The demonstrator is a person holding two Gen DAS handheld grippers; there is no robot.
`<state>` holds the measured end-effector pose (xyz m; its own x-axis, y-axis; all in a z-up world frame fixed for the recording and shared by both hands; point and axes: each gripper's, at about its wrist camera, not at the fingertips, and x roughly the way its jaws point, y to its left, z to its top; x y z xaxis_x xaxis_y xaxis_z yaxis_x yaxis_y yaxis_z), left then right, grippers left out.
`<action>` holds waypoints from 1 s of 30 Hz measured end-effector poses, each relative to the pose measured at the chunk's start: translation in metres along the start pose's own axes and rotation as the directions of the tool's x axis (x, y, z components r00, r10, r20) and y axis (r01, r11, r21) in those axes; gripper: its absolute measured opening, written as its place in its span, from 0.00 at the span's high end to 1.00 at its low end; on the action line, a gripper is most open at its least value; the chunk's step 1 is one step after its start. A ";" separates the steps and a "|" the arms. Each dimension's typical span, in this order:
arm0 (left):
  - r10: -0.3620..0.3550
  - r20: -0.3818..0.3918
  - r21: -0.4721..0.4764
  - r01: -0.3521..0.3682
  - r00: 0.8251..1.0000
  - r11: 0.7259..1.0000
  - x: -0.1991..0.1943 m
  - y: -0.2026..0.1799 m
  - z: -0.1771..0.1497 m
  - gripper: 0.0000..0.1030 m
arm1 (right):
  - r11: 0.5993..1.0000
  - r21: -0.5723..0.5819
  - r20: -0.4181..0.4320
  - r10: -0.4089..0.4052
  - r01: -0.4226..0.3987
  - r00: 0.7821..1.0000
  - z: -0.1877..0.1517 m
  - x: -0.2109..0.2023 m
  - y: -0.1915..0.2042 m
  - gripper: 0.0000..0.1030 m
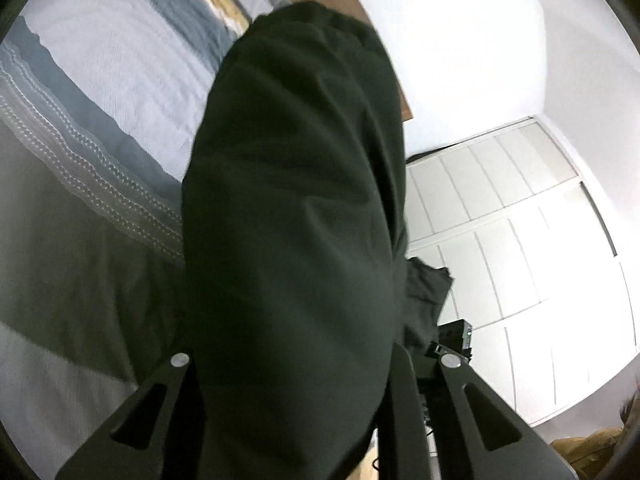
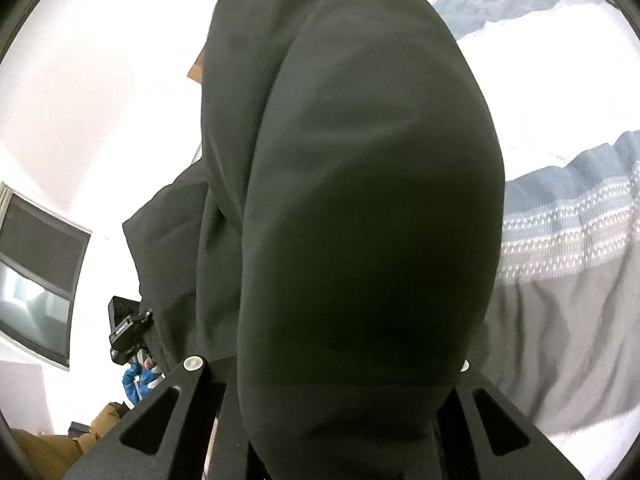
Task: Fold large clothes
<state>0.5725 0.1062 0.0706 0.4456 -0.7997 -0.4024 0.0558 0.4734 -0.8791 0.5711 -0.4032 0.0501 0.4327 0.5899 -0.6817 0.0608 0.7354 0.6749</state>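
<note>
In the left wrist view, the striped grey, blue and white quilted bedspread [image 1: 92, 128] fills the left side, and the large dark green cloth garment [image 1: 296, 220] hangs in a thick bunched fold across the middle. It runs straight down into the left gripper [image 1: 296, 420], whose black fingers [image 1: 144, 404] stand on either side of the cloth; the jaws appear to be pinching the garment between them, though the tips are buried in fabric. To the right stand white panelled wardrobe doors [image 1: 520, 240].

In the right wrist view, a dark window [image 2: 40, 272] sits at the left, then the same dark green garment [image 2: 360, 220] bulges over the lens and drops between the jaws of the right gripper [image 2: 344, 432], which look clamped on it too; the bedspread [image 2: 568, 240] lies to the right.

The garment seems lifted clear of the bed, held up by two points. To do this step well, I judge both grips should stay firm and level, well apart so the cloth hangs flat rather than bunched, then come down evenly so the lower edge lands smooth on the bedspread
</note>
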 end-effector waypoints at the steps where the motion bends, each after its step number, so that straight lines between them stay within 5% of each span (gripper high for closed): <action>1: -0.007 0.002 0.000 0.007 1.000 1.000 -0.013 0.002 -0.003 0.85 | 1.000 0.003 -0.005 0.004 -0.004 1.000 -0.005 -0.004 0.005 0.85; 9: -0.018 -0.012 0.000 0.018 1.000 1.000 -0.061 -0.016 -0.048 0.85 | 0.998 0.064 -0.068 0.033 -0.029 0.997 -0.053 -0.038 0.023 0.86; 15: 0.159 -0.084 -0.029 -0.162 0.984 0.986 -0.041 0.044 -0.072 0.85 | 0.992 0.115 -0.103 -0.037 0.049 0.994 -0.075 -0.026 -0.017 0.83; 18: 0.231 -0.087 -0.058 -0.236 0.969 0.970 -0.036 0.080 -0.071 0.78 | 0.979 0.171 -0.104 -0.097 0.114 0.990 -0.081 -0.014 -0.052 0.74; 23: 0.325 -0.095 0.001 -0.326 0.941 0.945 -0.028 0.084 -0.063 0.61 | 0.961 0.171 -0.081 -0.208 0.219 0.975 -0.084 -0.017 -0.075 0.38; 30: 0.366 -0.041 0.071 -0.363 0.930 0.929 -0.037 0.058 -0.047 0.54 | 0.936 0.163 0.009 -0.318 0.312 0.948 -0.089 -0.051 -0.094 0.27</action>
<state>0.5177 0.1459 0.0221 0.3983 -0.5849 -0.7066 -0.0468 0.7564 -0.6525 0.4629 -0.4730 -0.0038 0.3995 0.3226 -0.8581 0.3387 0.8179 0.4651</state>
